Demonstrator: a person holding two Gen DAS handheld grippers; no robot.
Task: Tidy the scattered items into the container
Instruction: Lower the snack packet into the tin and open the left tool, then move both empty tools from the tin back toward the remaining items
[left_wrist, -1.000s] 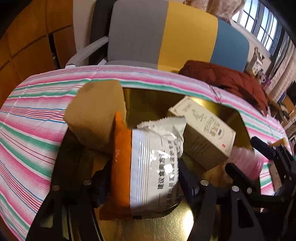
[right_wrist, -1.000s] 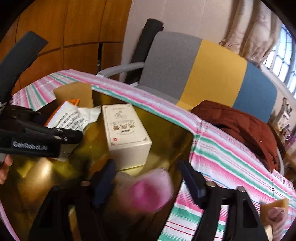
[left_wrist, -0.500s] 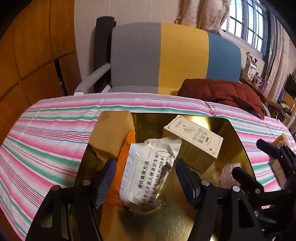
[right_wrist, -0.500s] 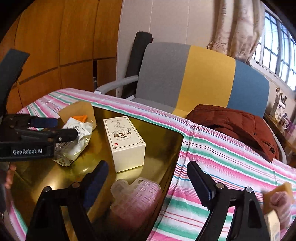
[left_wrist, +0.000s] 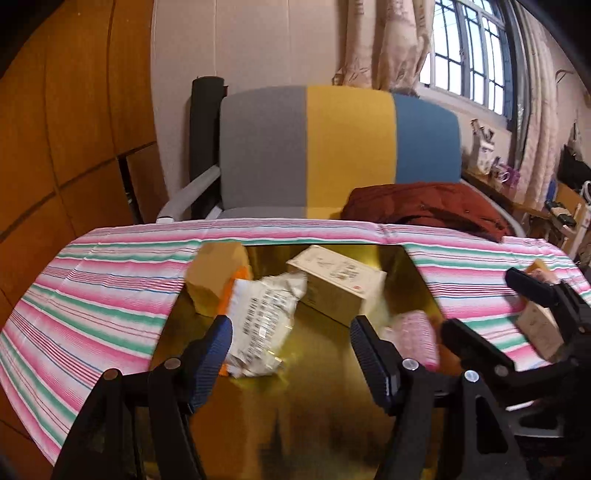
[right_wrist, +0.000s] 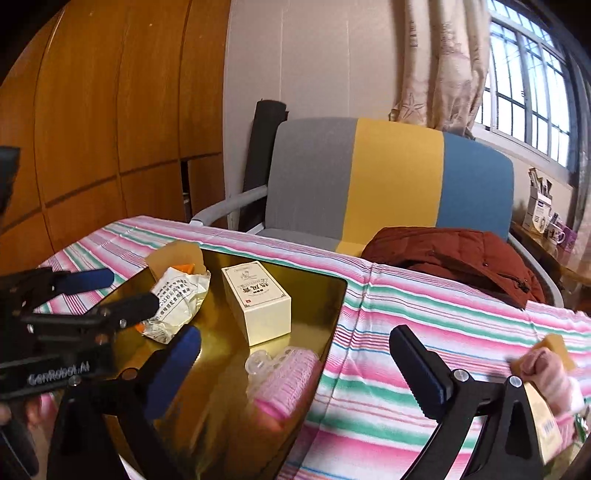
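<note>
Both claws over the gold tray (right_wrist: 332, 295) on the striped counter (right_wrist: 424, 317). My right claw (right_wrist: 295, 373) is spreading wider, nothing pinched; the pink hair roller (right_wrist: 288, 384) lies in the tray just below it, by the near right rim. My left claw (left_wrist: 290, 356) is spread, gripping nothing; the white snack packet (left_wrist: 262, 325) sits just ahead between its tips. Cream box (right_wrist: 258, 302) beyond, mid-tray. Brown pouch (left_wrist: 216, 275) at the far-left corner.

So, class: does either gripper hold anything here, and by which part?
Nothing is held. The left gripper is open and empty; the right gripper has jaws opening, also empty.
</note>
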